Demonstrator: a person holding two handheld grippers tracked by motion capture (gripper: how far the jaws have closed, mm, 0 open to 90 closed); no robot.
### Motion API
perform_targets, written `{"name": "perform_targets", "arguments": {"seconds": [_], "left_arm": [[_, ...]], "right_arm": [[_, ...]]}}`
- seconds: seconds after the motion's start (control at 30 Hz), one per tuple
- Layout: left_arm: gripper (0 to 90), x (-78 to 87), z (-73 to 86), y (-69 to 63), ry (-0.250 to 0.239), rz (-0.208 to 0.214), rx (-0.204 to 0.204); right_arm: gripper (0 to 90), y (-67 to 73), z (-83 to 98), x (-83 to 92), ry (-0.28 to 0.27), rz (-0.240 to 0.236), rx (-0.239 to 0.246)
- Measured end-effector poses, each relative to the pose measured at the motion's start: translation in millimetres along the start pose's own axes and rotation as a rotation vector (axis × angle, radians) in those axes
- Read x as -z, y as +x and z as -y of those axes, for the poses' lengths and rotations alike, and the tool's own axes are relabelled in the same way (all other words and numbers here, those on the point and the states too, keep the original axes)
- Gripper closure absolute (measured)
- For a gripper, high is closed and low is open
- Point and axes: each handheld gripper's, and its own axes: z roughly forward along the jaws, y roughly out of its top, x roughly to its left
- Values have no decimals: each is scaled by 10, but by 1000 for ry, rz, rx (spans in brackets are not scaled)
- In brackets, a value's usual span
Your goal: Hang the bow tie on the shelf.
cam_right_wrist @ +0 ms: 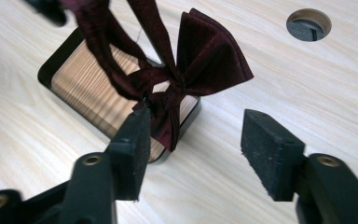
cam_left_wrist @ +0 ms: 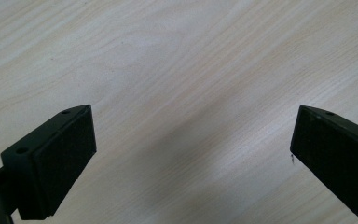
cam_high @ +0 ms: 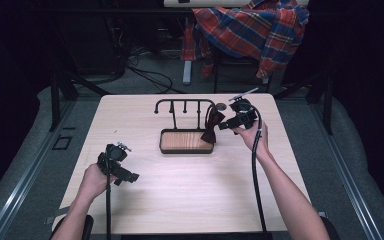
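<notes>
Setting: dark room, grey floor, pale wood-grain table [cam_high: 145, 200]; beyond its far edge, a chair draped with a red plaid shirt [cam_high: 252, 27].

High view. Landmark: black stand [cam_high: 185, 127] near the table's centre, made of a wood-lined tray base and an upright rail of hooks. A dark red bow tie [cam_high: 213, 125] hangs at the stand's right end, its strap apparently looped over the rail, its body down beside the tray's right edge. The right gripper [cam_high: 225, 125] sits just right of the stand, aimed left at the bow tie, held by the right hand [cam_high: 252, 136]. The left gripper [cam_high: 128, 176] rests well to the near left of the stand, over bare table, in the left hand [cam_high: 96, 181]; judged idle, parked clear.

Left gripper view. Jaws spread wide, nothing between them, plain tabletop [cam_left_wrist: 177, 65] beneath.

Right gripper view. Jaws released and apart; the left jaw tip lies against or just beside the bow tie [cam_right_wrist: 186, 70] knot, contact uncertain. The bow's long axis runs from the upper wing down to the lower wing over the tray [cam_right_wrist: 86, 86] rim, tilted rather than level; strap rises out of frame. A round cable hole [cam_right_wrist: 308, 24] lies in the table beyond. Judged: the bow hangs for storage or display.
</notes>
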Motion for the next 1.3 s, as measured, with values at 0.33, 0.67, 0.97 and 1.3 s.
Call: {"name": "perform_targets", "arguments": {"seconds": [0.33, 0.67, 0.97, 1.3], "left_arm": [[1, -2, -3, -7, 0, 2, 0], [1, 1, -3, -8, 0, 2, 0], [0, -1, -2, -11, -3, 1, 1], [1, -6, -4, -15, -2, -1, -2]], "right_arm": [[286, 73, 51, 269, 25, 4, 86], [186, 233, 227, 506, 52, 9, 184], [161, 285, 431, 602, 71, 12, 218], [156, 302, 752, 575, 117, 3, 233]]}}
